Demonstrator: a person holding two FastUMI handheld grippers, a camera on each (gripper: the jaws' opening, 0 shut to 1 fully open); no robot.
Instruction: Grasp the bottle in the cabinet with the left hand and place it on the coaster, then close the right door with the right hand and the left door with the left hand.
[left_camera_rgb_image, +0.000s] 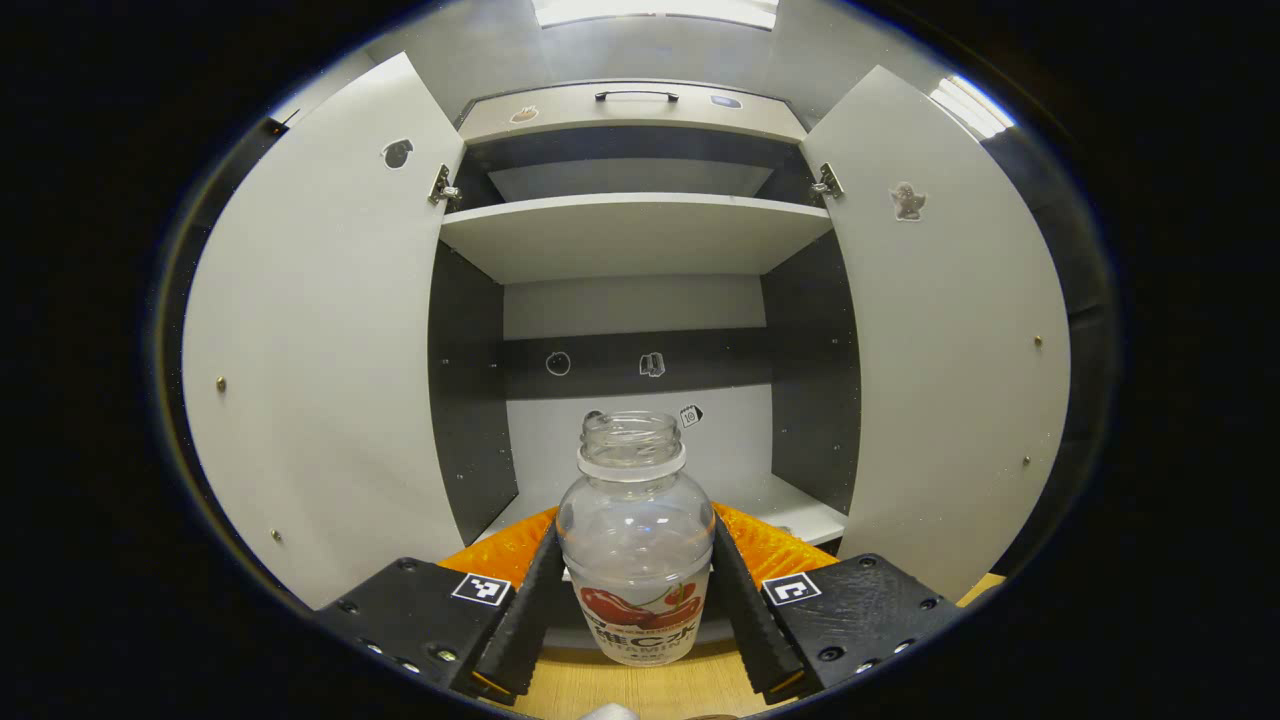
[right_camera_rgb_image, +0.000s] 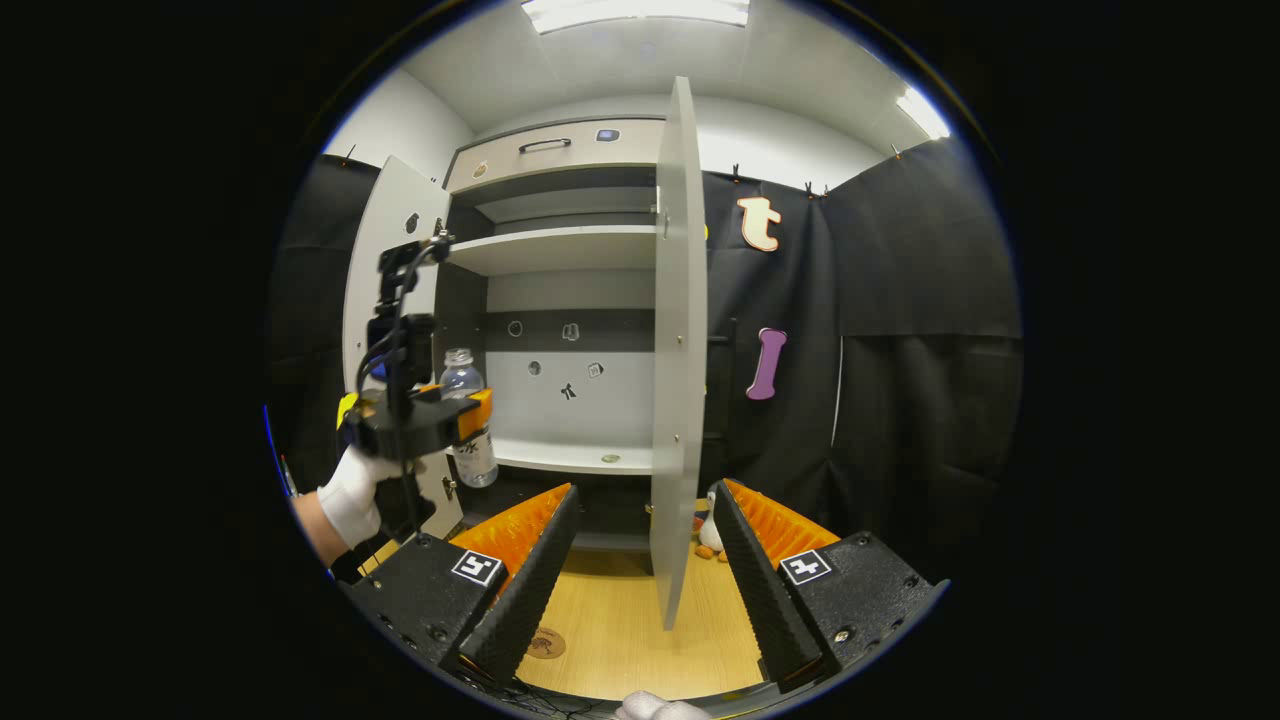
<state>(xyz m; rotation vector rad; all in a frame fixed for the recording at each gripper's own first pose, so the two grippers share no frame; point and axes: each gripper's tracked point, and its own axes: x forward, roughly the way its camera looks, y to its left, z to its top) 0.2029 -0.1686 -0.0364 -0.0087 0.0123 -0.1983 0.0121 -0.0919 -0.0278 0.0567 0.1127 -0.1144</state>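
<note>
— Left gripper (left_camera_rgb_image: 636, 600) first: what has it got?

— Both ribbed fingers (left_camera_rgb_image: 528, 610) press on the sides of a clear plastic bottle (left_camera_rgb_image: 635, 540) with a red fruit label and no cap. The jaws stand only as wide as the bottle's body. It is upright, in front of the cabinet's lower opening and above the pale wooden tabletop (left_camera_rgb_image: 620, 685).

— And the cabinet, going left to right?

— A flat grey left door (left_camera_rgb_image: 320, 370) swung wide, with a small sticker near its top. Then the dark-walled grey cabinet (left_camera_rgb_image: 635, 300), with a smooth grey shelf (left_camera_rgb_image: 635, 235) across the middle; no item shows on it. Small stickers dot the back wall. Then the grey right door (left_camera_rgb_image: 950, 350), also swung open.

— From the right gripper view?

— At the left, a white-gloved hand (right_camera_rgb_image: 352, 505) holds the left gripper (right_camera_rgb_image: 470, 410) with the bottle (right_camera_rgb_image: 468, 420) in it, just in front of the cabinet (right_camera_rgb_image: 560, 300). A small flat item lies on the lower shelf (right_camera_rgb_image: 575, 457); I cannot tell what it is. A round brown coaster (right_camera_rgb_image: 546, 642) lies flat on the tabletop (right_camera_rgb_image: 620, 640). The right door (right_camera_rgb_image: 678, 350) stands edge-on in the middle.

— The right gripper (right_camera_rgb_image: 645, 590)?

— Fingers spread wide apart, gripping nothing, with the door's lower edge seen between them, farther off.
</note>
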